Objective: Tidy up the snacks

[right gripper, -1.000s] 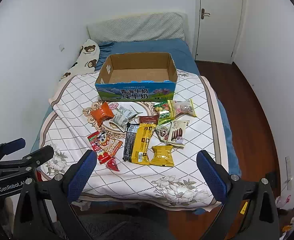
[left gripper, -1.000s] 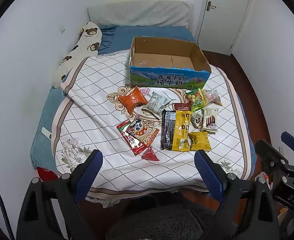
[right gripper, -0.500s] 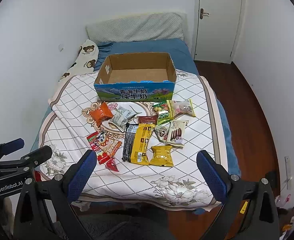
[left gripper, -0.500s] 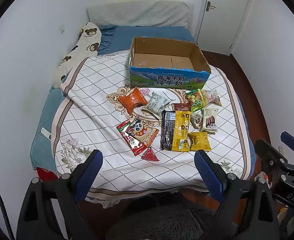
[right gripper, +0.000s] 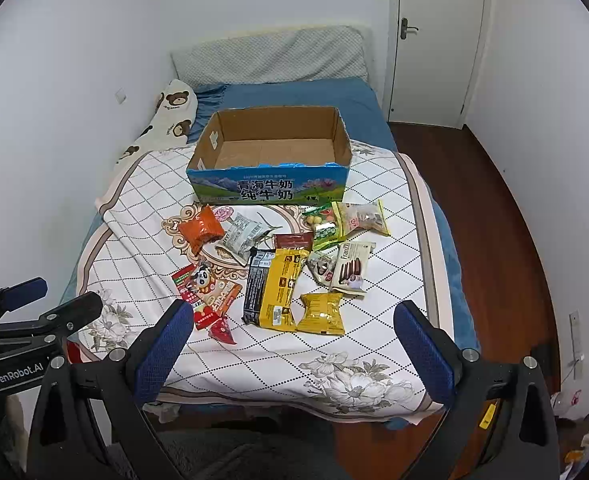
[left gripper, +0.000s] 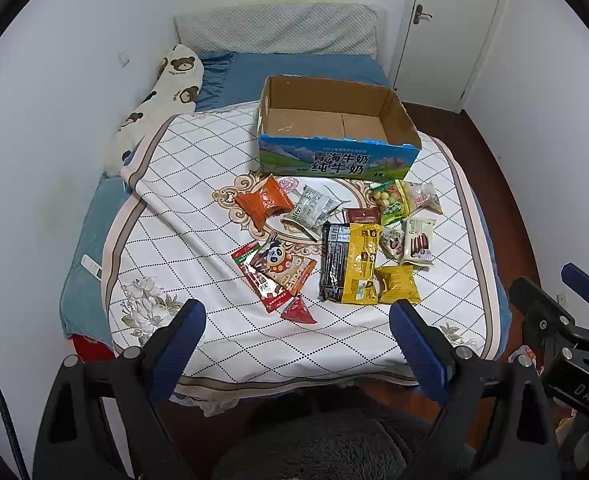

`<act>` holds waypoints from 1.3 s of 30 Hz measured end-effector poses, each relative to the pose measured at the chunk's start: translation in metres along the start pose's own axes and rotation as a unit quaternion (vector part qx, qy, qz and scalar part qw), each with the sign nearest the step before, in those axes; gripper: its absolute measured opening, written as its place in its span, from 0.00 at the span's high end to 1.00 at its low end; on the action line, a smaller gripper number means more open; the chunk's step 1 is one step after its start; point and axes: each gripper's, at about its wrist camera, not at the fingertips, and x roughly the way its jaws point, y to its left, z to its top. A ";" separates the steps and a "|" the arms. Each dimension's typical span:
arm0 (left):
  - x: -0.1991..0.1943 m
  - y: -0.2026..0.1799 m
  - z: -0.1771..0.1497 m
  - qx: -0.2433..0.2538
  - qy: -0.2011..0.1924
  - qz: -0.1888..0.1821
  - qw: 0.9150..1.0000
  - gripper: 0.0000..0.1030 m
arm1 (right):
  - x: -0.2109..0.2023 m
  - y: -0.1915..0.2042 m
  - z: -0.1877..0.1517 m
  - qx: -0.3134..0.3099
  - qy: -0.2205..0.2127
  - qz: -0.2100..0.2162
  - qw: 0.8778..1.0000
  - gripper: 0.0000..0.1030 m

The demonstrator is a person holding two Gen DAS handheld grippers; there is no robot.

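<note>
Several snack packets lie in a loose cluster on the quilted bedspread [left gripper: 198,208]: an orange bag [left gripper: 263,201], a grey packet [left gripper: 312,211], a panda packet [left gripper: 284,266], a yellow-and-black pack [left gripper: 350,266], a small yellow bag [left gripper: 398,285] and a wafer pack [left gripper: 417,240]. Behind them stands an empty cardboard box [left gripper: 336,160] with a blue printed front. My left gripper [left gripper: 296,344] hangs open over the bed's near edge, short of the snacks, holding nothing. My right gripper [right gripper: 294,350] is likewise open and empty, the same cluster [right gripper: 278,280] and box [right gripper: 268,188] ahead.
A bear-print pillow [left gripper: 162,96] lies along the left wall. Beyond the bed's head is a white door [left gripper: 450,28], and dark wooden floor [right gripper: 506,240] runs along the right side. A grey fluffy surface [left gripper: 314,448] sits below the grippers.
</note>
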 end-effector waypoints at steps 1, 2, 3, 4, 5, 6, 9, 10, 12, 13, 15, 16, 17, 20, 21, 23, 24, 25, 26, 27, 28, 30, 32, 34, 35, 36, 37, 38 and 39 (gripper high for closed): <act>0.000 -0.001 0.000 0.000 0.000 0.000 1.000 0.09 | 0.000 0.000 0.000 0.001 0.000 0.001 1.000 0.01; 0.000 -0.001 0.001 0.000 0.001 0.001 1.000 0.09 | 0.000 0.000 0.000 0.001 0.000 0.001 1.000 0.01; 0.000 0.001 0.000 0.000 0.000 0.000 1.000 0.09 | 0.000 0.001 0.000 0.000 0.000 0.000 1.000 0.01; 0.000 0.000 0.000 0.001 0.000 0.000 1.000 0.09 | 0.000 0.001 0.000 0.000 0.000 0.000 1.000 0.01; 0.000 0.000 0.001 0.001 0.000 0.000 1.000 0.09 | 0.000 0.000 0.000 0.001 0.000 0.001 1.000 0.01; 0.000 0.001 -0.001 0.000 0.000 0.000 1.000 0.09 | -0.001 0.000 0.000 0.001 0.000 0.001 1.000 0.01; 0.000 0.001 -0.001 0.000 -0.001 0.000 1.000 0.09 | -0.001 -0.003 0.001 0.003 -0.001 0.000 1.000 0.01; 0.000 0.001 -0.001 0.000 -0.001 -0.001 1.000 0.09 | -0.001 -0.004 0.001 0.003 -0.001 0.000 1.000 0.01; 0.000 0.001 0.000 0.000 -0.001 0.000 1.000 0.09 | -0.002 -0.005 0.002 0.003 -0.001 0.000 1.000 0.01; 0.000 0.002 0.000 0.000 -0.001 -0.001 1.000 0.09 | -0.002 -0.005 0.002 0.003 -0.001 0.000 1.000 0.01; 0.000 0.002 0.000 0.000 0.000 -0.001 1.000 0.09 | -0.002 -0.005 0.002 0.003 -0.001 0.001 1.000 0.01; 0.000 0.001 0.000 0.000 -0.001 0.000 1.000 0.09 | -0.002 -0.005 0.002 0.003 -0.001 0.001 1.000 0.01; 0.000 0.002 -0.001 0.000 0.000 -0.001 1.000 0.09 | -0.002 -0.005 0.001 0.002 -0.001 0.000 1.000 0.01; 0.000 0.002 -0.001 0.000 -0.001 -0.001 1.000 0.09 | -0.003 -0.005 0.002 0.003 -0.001 0.000 1.000 0.01; 0.000 0.002 -0.001 0.000 0.000 -0.001 1.000 0.09 | -0.003 -0.005 0.001 0.003 -0.001 0.001 1.000 0.01; 0.000 0.002 0.000 0.000 0.000 -0.002 1.000 0.09 | -0.003 -0.005 0.001 0.004 -0.001 0.000 1.000 0.01; 0.000 0.000 0.000 0.000 0.000 -0.001 1.000 0.09 | -0.003 -0.006 0.002 0.004 -0.001 0.000 1.000 0.01; 0.000 0.000 0.000 -0.001 0.000 -0.002 1.000 0.09 | -0.003 -0.007 0.001 0.005 -0.001 0.001 1.000 0.01; -0.001 0.000 0.000 -0.002 0.000 -0.002 1.000 0.09 | -0.003 -0.006 0.001 0.005 -0.001 0.001 1.000 0.01; -0.001 -0.001 0.000 -0.001 -0.001 -0.002 1.000 0.09 | -0.003 -0.006 0.001 0.004 -0.001 0.000 1.000 0.01; -0.001 -0.001 0.000 -0.001 -0.001 -0.002 1.000 0.09 | -0.003 -0.006 0.001 0.004 -0.001 0.000 1.000 0.01; -0.001 -0.001 0.000 -0.001 -0.001 -0.002 1.000 0.09 | -0.003 -0.007 0.001 0.004 -0.002 0.000 1.000 0.01; -0.001 -0.001 -0.001 -0.001 0.000 -0.002 1.000 0.09 | -0.003 -0.008 0.001 0.004 -0.001 0.001 1.000 0.01; -0.002 -0.004 0.000 -0.002 0.001 -0.002 1.000 0.09 | -0.003 -0.007 0.000 0.003 -0.002 0.001 1.000 0.01; -0.001 -0.005 0.000 -0.003 0.002 -0.003 1.000 0.09 | -0.003 -0.008 0.000 0.004 -0.001 0.001 1.000 0.01; 0.000 -0.005 0.000 -0.004 0.003 -0.003 1.000 0.09 | -0.002 -0.009 0.000 0.006 0.000 0.002 1.000 0.01; 0.001 -0.005 0.001 -0.006 0.002 -0.002 1.000 0.09 | -0.002 -0.010 0.000 0.008 0.001 0.003 1.000 0.01; 0.005 -0.004 0.003 -0.009 0.002 0.001 1.000 0.09 | 0.000 -0.012 0.001 0.011 0.001 0.005 1.000 0.01; 0.009 -0.001 0.003 -0.013 0.004 0.003 1.000 0.09 | 0.004 -0.014 0.001 0.016 0.004 0.010 1.000 0.01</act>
